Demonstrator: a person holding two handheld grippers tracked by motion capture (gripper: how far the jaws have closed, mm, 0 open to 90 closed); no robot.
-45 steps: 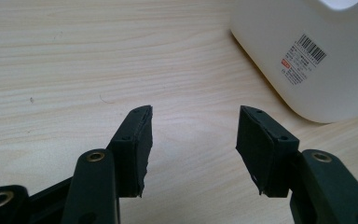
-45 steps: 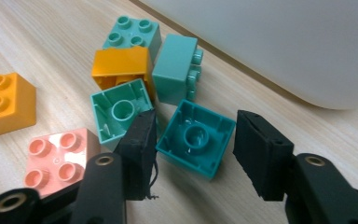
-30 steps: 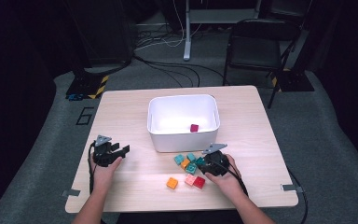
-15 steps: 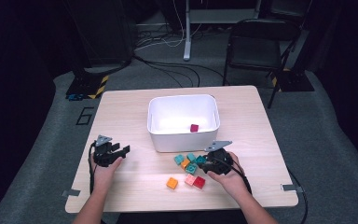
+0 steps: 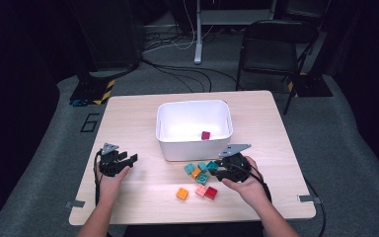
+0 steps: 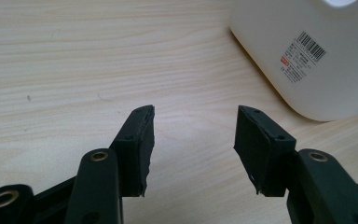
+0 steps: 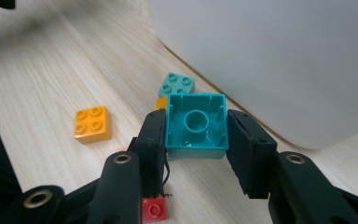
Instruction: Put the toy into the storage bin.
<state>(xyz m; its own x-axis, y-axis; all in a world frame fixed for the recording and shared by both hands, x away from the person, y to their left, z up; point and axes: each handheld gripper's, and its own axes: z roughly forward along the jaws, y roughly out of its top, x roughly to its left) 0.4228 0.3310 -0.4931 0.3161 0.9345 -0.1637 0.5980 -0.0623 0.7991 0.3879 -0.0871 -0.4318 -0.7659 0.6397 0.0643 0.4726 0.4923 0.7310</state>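
Right claw (image 7: 196, 140) clamped on hollow, square teal plastic brick (image 7: 196, 125) beside smooth white bin (image 7: 279, 56); left claw (image 6: 193, 140) wide open, empty.

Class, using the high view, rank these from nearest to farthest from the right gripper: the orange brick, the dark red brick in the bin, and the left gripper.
1. Orange brick, on the table just left of the right gripper.
2. Dark red brick, inside the white bin, beyond it.
3. Left gripper, across the table's left side.

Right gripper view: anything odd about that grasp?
Slightly. The teal brick sits between the right tongs with its hollow underside facing the camera, turned off its studs. The left pad looks frayed at its lower edge.
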